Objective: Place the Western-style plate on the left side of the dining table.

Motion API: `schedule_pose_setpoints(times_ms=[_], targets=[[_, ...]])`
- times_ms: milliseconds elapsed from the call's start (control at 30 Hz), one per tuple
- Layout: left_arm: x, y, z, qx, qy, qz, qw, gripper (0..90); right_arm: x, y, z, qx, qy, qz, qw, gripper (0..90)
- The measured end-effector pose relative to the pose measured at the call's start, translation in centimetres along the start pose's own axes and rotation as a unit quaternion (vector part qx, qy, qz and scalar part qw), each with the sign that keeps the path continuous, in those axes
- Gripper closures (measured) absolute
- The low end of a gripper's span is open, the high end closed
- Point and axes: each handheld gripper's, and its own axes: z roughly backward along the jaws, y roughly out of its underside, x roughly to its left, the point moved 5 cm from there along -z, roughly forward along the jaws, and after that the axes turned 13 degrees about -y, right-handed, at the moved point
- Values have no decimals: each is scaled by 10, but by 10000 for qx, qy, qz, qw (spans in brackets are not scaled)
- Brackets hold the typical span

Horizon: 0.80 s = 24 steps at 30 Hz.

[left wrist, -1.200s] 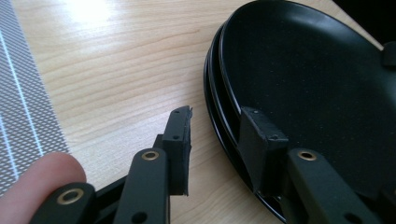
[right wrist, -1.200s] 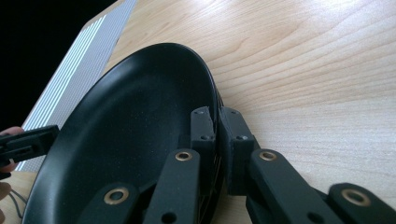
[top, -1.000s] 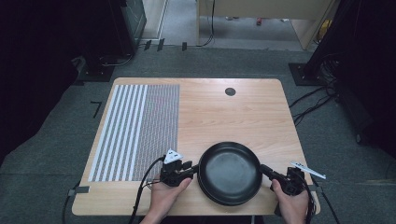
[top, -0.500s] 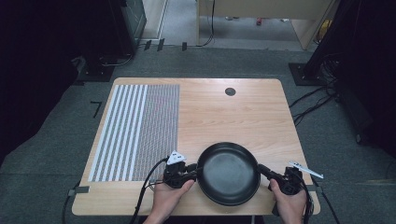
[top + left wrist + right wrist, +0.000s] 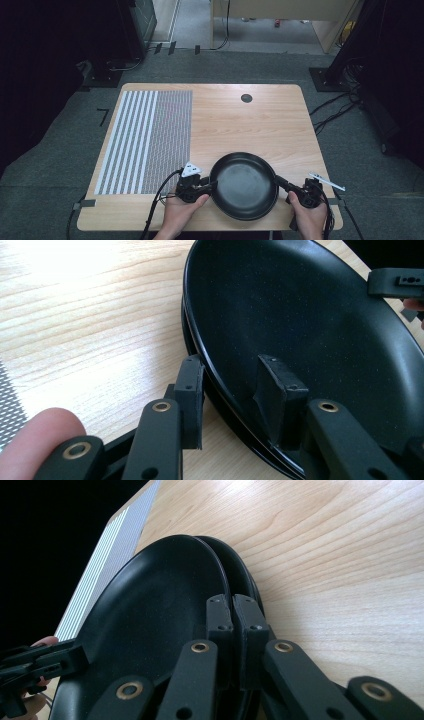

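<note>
Black frying pan (image 5: 245,186) at near edge of wooden table (image 5: 250,125), between the two hands, right of the striped mat (image 5: 147,140) and clear of it. Left gripper (image 5: 205,187) at the pan's left rim; in left gripper view (image 5: 235,390) one jaw outside the wall, the other inside the bowl, rim running between them; left jaw just beside the outer wall, whether both pads press it cannot be told; jaws closed a little further just now. Right gripper (image 5: 285,185) at the pan's right side; in right gripper view (image 5: 234,630) jaws drawn together, pads nearly meeting, pinching the pan's rim edge between them. Pan tilted in both gripper views, whether lifted off the wood cannot be told. Small dark round hole (image 5: 246,98) at far side of table, well apart from pan. Grey three-cornered plate (image 5: 191,170) atop left gripper.
</note>
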Motion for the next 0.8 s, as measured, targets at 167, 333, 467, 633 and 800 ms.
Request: schedule_pose_setpoints(times_ms=[167,333,467,633,800], targets=[[4,-2,5,-38,-26,62,10000,649,2,2,-3,61,-47,2,10000,873],[9,-3,10,-83,-33,133,9999,673,5,6,-7,139,-117,-50,9998,870],[9,-3,10,-76,-69,110,9999,672,5,6,-9,113,-85,-23,9999,866],[10,-3,10,-67,-37,123,9999,673,5,9,-12,132,-47,-5,9999,854],[10,-2,10,-65,-22,129,9999,674,5,13,-18,178,-18,-3,9998,822]])
